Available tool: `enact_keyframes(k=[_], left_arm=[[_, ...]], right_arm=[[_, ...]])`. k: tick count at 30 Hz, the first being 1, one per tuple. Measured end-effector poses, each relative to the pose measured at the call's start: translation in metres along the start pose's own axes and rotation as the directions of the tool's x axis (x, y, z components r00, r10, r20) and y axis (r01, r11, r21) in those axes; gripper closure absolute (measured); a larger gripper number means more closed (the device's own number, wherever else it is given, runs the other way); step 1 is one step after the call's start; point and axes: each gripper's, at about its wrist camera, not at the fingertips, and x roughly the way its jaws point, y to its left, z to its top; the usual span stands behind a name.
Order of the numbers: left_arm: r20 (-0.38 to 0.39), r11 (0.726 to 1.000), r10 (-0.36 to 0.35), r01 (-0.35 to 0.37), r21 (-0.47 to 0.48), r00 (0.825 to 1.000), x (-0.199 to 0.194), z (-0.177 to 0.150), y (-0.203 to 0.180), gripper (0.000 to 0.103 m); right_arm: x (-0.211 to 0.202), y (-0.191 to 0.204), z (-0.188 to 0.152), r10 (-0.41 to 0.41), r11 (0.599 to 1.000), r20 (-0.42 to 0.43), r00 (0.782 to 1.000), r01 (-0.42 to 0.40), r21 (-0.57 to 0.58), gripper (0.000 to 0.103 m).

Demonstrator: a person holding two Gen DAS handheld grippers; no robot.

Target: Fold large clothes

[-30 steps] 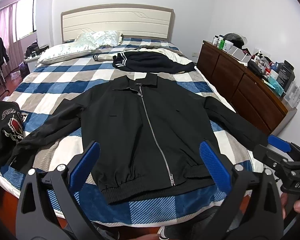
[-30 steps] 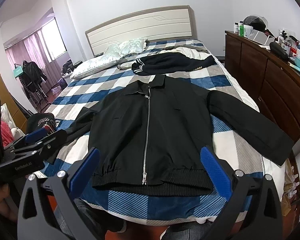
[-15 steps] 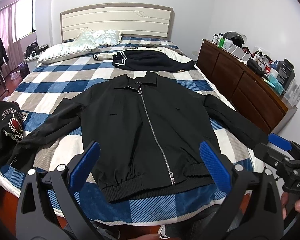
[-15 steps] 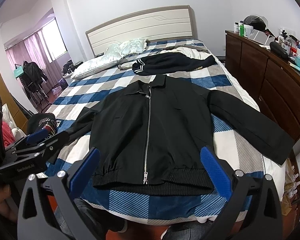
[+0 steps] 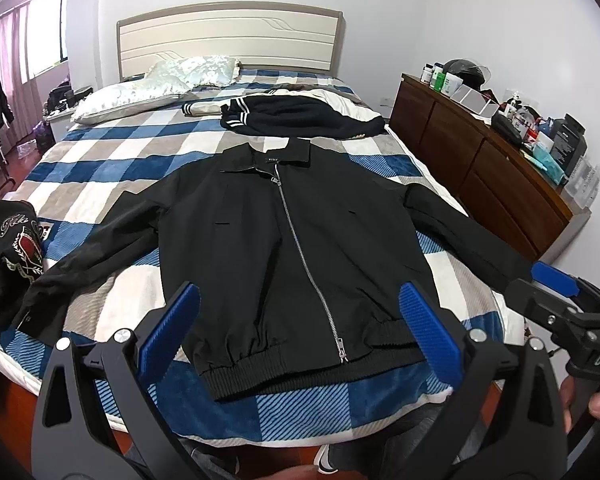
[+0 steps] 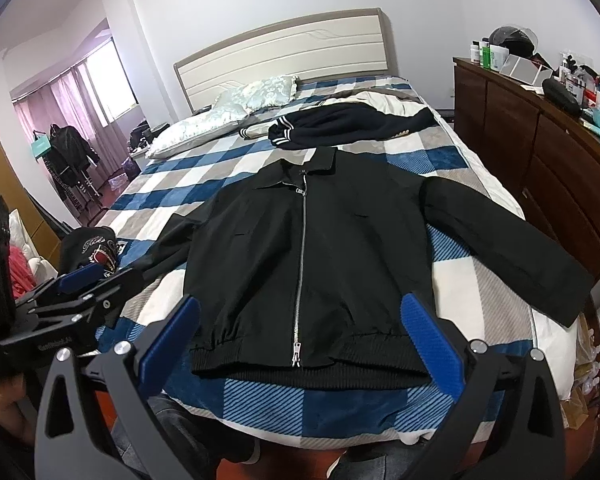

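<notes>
A black zip-up jacket [image 5: 284, 240] lies flat and zipped on the checked bed, collar toward the headboard, both sleeves spread out; it also shows in the right wrist view [image 6: 312, 256]. My left gripper [image 5: 300, 320] is open and empty, held above the jacket's hem near the bed's foot. My right gripper [image 6: 300, 324] is open and empty, also above the hem. The right gripper also shows at the right edge of the left wrist view [image 5: 568, 304]; the left gripper shows at the left of the right wrist view [image 6: 72, 292].
A dark jacket with striped cuffs [image 5: 300, 120] lies near the pillows [image 5: 156, 88]. A black embroidered garment [image 5: 8, 256] sits at the bed's left edge. A wooden dresser [image 5: 488, 172] with clutter runs along the right. A clothes rack [image 6: 68, 160] stands by the window.
Both grippers have risen or drawn back very slightly; the jacket sits a little higher in both views. Nothing on the bed has moved.
</notes>
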Motion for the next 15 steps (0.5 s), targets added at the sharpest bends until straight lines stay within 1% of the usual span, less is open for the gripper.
enact_keyframes(k=[9, 15], left_arm=[[-0.001, 1.0, -0.004, 0.004, -0.001, 1.0, -0.0007, 0.0001, 0.0006, 0.005], [0.006, 1.0, -0.023, 0.023, 0.004, 1.0, -0.0016, 0.0008, 0.0006, 0.005]], right_arm=[[0.0035, -0.0043, 0.0022, 0.01, 1.0, -0.008, 1.0, -0.01, 0.016, 0.004], [0.0055, -0.0063, 0.0004, 0.017, 1.0, -0.009, 1.0, -0.017, 0.021, 0.004]])
